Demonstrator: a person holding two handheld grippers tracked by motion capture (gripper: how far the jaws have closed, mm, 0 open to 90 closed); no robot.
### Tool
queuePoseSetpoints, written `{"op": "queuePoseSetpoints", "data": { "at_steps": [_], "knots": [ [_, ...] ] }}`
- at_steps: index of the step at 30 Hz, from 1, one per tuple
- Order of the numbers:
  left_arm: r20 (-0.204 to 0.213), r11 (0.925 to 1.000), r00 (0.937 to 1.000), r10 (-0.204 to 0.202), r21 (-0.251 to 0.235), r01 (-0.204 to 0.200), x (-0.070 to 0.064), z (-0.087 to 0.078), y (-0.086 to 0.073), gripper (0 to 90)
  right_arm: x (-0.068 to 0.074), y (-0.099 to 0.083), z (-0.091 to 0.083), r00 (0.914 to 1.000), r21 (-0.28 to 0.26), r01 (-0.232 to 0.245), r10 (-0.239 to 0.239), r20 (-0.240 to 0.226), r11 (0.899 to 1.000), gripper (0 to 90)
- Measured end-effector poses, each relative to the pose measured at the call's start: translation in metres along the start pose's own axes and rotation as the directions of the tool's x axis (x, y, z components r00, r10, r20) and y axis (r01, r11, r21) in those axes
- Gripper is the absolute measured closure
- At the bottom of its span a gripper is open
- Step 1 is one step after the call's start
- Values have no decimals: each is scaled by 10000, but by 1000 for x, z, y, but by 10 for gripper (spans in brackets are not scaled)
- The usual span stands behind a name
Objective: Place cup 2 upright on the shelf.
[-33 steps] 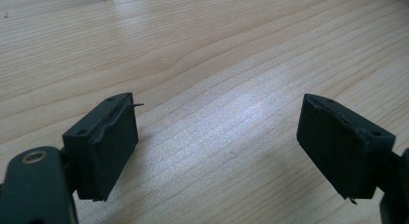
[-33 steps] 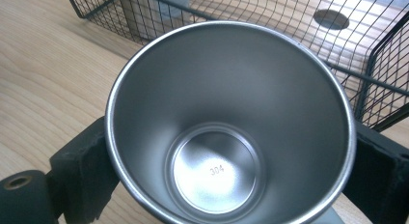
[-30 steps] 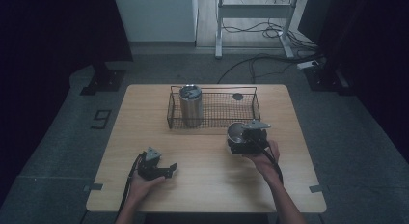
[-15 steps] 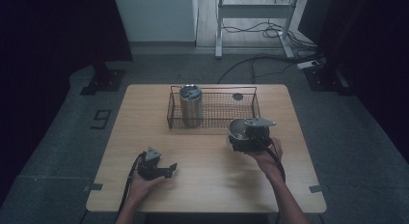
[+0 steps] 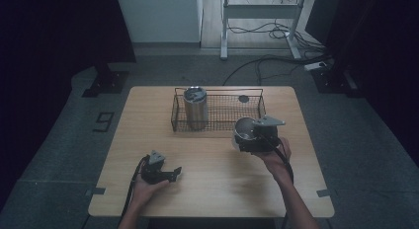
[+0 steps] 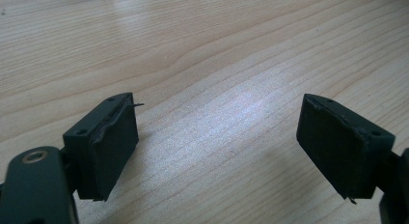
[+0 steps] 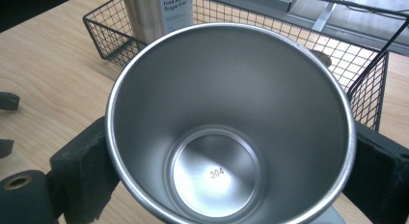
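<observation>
Steel cup point(image 7: 226, 132), rigid, light, likely slippery: clamped by its side walls in right gripper point(image 5: 253, 140) jaws beside wire basket point(image 5: 217, 123); left gripper point(image 5: 170, 173) jaws wide apart, empty.

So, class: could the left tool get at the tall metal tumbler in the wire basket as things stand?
Probably yes. The left tool is open and holds nothing, the tumbler rises above the basket rim, and bare table lies between.
</observation>
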State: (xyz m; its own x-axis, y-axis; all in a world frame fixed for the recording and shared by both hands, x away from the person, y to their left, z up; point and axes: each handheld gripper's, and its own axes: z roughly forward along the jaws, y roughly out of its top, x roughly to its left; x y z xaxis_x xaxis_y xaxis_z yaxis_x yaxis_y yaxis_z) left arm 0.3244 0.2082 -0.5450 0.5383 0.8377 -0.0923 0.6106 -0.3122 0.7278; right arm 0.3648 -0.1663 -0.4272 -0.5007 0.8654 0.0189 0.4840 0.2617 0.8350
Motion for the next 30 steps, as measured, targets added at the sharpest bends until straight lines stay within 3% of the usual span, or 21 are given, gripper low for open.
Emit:
{"op": "queuePoseSetpoints", "data": {
  "at_steps": [30],
  "knots": [
    [72, 9999, 9999, -76, 66, 76, 1, 0, 0, 149, -8, 26, -10, 10000, -253, -64, 63, -23, 9997, 67]
  ]
}}
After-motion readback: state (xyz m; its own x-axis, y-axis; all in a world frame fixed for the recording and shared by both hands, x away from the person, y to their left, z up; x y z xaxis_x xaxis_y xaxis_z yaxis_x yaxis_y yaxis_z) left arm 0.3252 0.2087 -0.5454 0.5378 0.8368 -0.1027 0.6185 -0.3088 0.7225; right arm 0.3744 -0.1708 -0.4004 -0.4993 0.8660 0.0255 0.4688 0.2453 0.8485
